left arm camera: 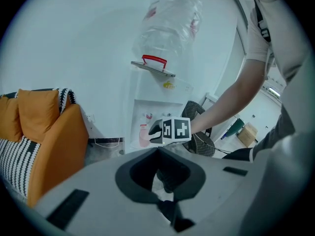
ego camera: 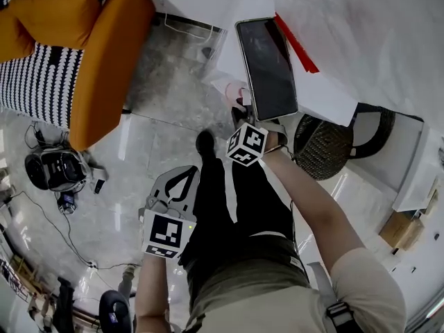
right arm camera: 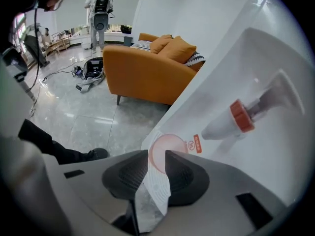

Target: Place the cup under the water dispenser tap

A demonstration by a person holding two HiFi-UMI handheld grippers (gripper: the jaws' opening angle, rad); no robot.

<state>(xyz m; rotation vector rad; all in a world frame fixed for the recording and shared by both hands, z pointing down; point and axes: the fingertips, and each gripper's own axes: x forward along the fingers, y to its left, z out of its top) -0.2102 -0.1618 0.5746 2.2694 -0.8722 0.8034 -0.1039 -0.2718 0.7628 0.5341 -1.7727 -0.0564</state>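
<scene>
A pink-and-white paper cup (right arm camera: 158, 176) is pinched between the pads of my right gripper (right arm camera: 156, 156), its rim squeezed flat. It is held inside the white alcove of the water dispenser (right arm camera: 275, 146), just below and left of the red-ringed tap (right arm camera: 235, 119). In the head view the right gripper (ego camera: 239, 109) reaches to the cup (ego camera: 236, 91) under the dispenser's black top panel (ego camera: 267, 68). The left gripper view shows the cup (left arm camera: 143, 134) in the alcove. My left gripper (ego camera: 182, 179) hangs low by my leg, jaws together and holding nothing.
An orange sofa (ego camera: 104, 47) stands left of the dispenser. A dark wicker basket (ego camera: 326, 144) sits to its right, with a cardboard box (ego camera: 399, 227) further right. A black bag (ego camera: 59, 168) and cables lie on the tiled floor. A person (right arm camera: 101, 9) stands far off.
</scene>
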